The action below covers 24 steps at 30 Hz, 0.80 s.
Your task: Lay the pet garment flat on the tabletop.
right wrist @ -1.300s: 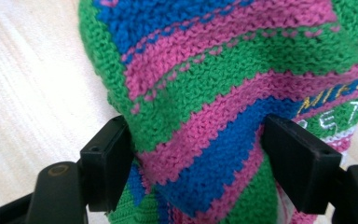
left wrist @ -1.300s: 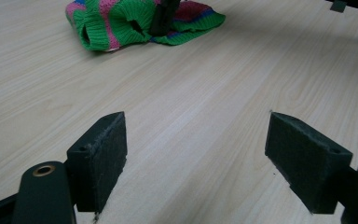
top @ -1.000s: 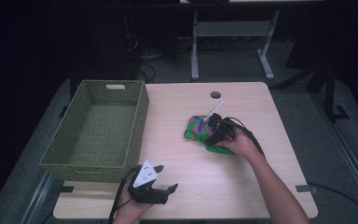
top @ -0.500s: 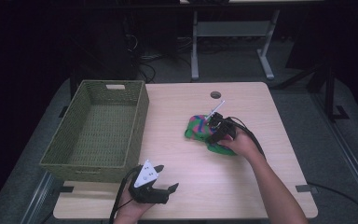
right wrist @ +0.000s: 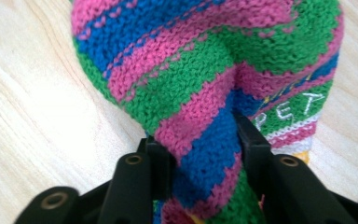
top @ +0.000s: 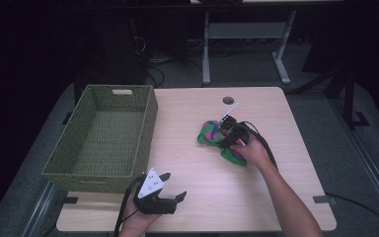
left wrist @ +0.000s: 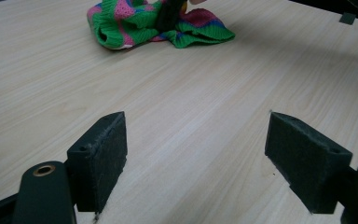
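Observation:
A knitted garment (top: 209, 136) striped in green, pink and blue lies crumpled right of the table's middle. My right gripper (top: 225, 134) sits on it from the right. Its jaws have just been closing, and in the right gripper view a thick fold of the knit (right wrist: 205, 60) is pinched between the pads of the right gripper (right wrist: 204, 154). My left gripper (top: 173, 186) rests near the table's front edge. It is open, with bare wood between its pads (left wrist: 100, 158). Far off in that view lies the garment (left wrist: 130, 23) with the right gripper (left wrist: 168, 14) on it.
A green woven basket (top: 150, 113) stands empty on the table's left side. A round cable hole (top: 228, 100) is near the far edge. The wooden table (top: 276, 187) is bare around the garment. A metal stand and cables are on the floor behind.
The right gripper's jaws have drawn in on the garment, which looks slightly more bunched. Both hands have stayed in place.

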{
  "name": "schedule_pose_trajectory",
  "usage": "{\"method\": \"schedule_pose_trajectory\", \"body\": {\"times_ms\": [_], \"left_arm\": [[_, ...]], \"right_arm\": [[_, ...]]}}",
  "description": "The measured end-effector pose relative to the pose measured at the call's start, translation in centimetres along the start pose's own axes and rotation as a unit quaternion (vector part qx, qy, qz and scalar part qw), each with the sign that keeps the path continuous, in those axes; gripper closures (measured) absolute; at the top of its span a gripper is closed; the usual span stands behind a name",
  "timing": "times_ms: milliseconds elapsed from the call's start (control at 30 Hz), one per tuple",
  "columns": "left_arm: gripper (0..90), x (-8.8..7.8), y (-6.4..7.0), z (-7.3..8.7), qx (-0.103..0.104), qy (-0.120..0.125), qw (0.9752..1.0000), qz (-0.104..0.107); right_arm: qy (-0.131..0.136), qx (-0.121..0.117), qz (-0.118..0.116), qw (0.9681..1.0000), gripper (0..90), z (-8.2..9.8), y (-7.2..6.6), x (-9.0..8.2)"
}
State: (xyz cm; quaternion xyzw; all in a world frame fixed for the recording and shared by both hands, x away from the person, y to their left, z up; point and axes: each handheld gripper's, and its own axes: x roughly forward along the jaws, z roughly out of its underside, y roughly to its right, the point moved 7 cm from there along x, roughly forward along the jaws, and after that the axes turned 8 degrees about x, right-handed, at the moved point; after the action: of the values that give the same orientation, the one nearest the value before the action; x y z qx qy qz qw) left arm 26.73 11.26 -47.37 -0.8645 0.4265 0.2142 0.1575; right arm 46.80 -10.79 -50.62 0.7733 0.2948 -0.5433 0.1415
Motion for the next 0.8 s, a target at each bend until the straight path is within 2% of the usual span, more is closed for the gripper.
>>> {"method": "schedule_pose_trajectory", "body": {"times_ms": [67,167,233,367,467,633,800], "left_arm": [[20.5,0.0,-0.1,0.0,0.001,-0.001,1.0,0.001],[20.6,0.0,0.0,-0.1,0.001,0.001,1.0,0.0],[20.5,0.2,0.0,0.0,0.001,-0.001,1.0,0.001],[20.5,0.2,0.1,-0.1,0.001,-0.001,1.0,0.001],[20.5,0.2,0.1,0.0,0.0,-0.002,1.0,0.001],[20.5,0.2,0.0,-0.1,-0.002,0.005,1.0,-0.005],[20.5,0.2,-0.2,0.0,-0.008,0.004,0.9999,-0.005]], "right_arm": [[-0.003,0.012,-0.011,0.9999,67.4,0.0,0.1,-0.2],[-0.002,0.013,-0.014,0.9998,68.2,0.1,0.2,-0.4],[0.003,0.015,-0.024,0.9996,68.4,0.2,0.4,-1.0],[0.022,0.028,-0.038,0.9986,68.5,0.3,0.9,-2.3],[0.034,0.036,-0.037,0.9981,68.6,0.4,1.4,-3.2],[0.054,0.053,-0.055,0.9956,68.7,0.8,2.4,-4.6],[0.056,0.046,-0.05,0.9962,68.7,1.2,2.6,-5.5]]}}
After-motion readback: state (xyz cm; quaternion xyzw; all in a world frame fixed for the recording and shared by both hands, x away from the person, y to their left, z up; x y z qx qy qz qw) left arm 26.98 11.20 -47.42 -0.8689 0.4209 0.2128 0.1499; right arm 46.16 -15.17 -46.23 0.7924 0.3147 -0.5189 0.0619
